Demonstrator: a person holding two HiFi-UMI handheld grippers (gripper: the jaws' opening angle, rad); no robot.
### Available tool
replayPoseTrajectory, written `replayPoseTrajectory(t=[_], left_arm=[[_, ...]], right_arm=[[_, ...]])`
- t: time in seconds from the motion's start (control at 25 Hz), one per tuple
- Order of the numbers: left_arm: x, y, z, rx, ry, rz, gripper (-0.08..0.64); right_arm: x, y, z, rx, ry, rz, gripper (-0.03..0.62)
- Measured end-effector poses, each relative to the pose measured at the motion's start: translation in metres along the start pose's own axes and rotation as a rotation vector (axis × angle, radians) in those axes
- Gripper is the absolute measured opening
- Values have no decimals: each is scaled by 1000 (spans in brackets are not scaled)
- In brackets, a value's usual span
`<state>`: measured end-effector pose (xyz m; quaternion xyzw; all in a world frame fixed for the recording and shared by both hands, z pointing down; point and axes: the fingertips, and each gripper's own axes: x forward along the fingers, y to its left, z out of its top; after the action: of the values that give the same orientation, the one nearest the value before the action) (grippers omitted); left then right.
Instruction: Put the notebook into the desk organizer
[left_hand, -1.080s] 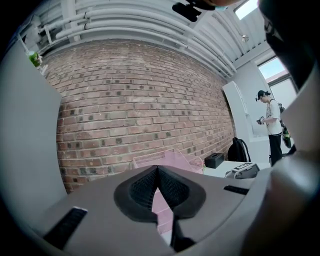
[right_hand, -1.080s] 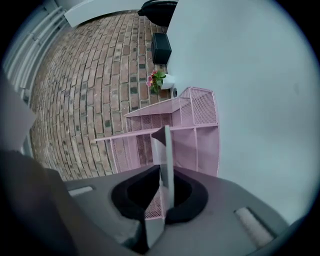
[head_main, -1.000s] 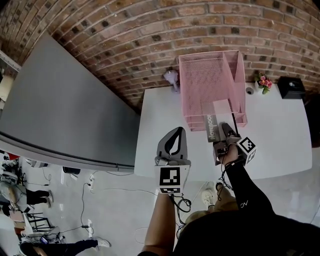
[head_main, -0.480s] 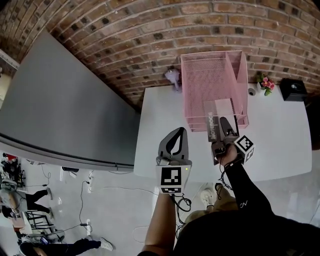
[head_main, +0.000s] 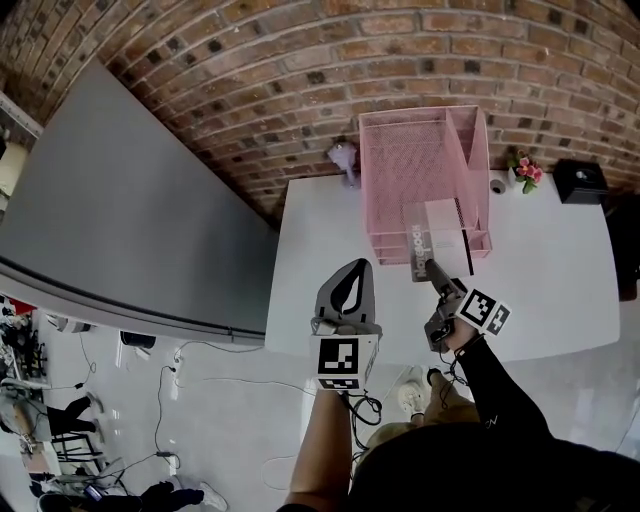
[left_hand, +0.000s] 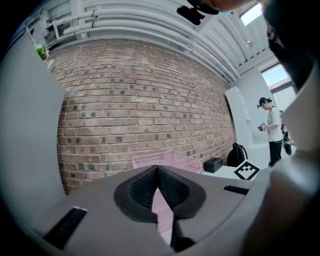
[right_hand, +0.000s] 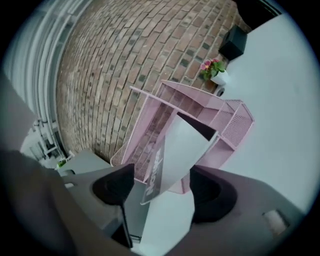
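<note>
Grey notebook in pink organizer — near end between right gripper's just-opened jaws, unpinched.

Red brick wall behind a white table; grey partition at left.

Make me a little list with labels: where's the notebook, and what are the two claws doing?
notebook: tilted, far end inside the pink organizer, near end poking out its front
right claw: open, jaws just opened; the notebook's near end sits in the gap, not squeezed
left claw: shut, empty, hovering by the table's front edge
also on table: flower pot, black box
</note>
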<state>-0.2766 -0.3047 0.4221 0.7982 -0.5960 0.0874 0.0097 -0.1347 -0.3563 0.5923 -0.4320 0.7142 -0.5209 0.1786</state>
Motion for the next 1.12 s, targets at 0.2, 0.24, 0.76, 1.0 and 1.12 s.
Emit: replayPoseTrajectory(t=[0.2,0.24,0.76,1.0,1.12], left_arm=[[-10,-12,5,-9,-16,-11,9],[-12,-14,5,-9,-19,-12,9],[-29,-32,8,-17,-38,-24,9],[-28,-33,3,-19,-28,-22,9],[-26,-31,2,-18,-21,-20,9]], right_arm=[[-22,1,-3,-166,42,5,339],[-26,0,-6,-201,52,2,339],[-66,1,-15,-793,66,-106,37],[-54,3,-22,-915,102,-118,0],[-45,2,-23,-910,112,-124,0]])
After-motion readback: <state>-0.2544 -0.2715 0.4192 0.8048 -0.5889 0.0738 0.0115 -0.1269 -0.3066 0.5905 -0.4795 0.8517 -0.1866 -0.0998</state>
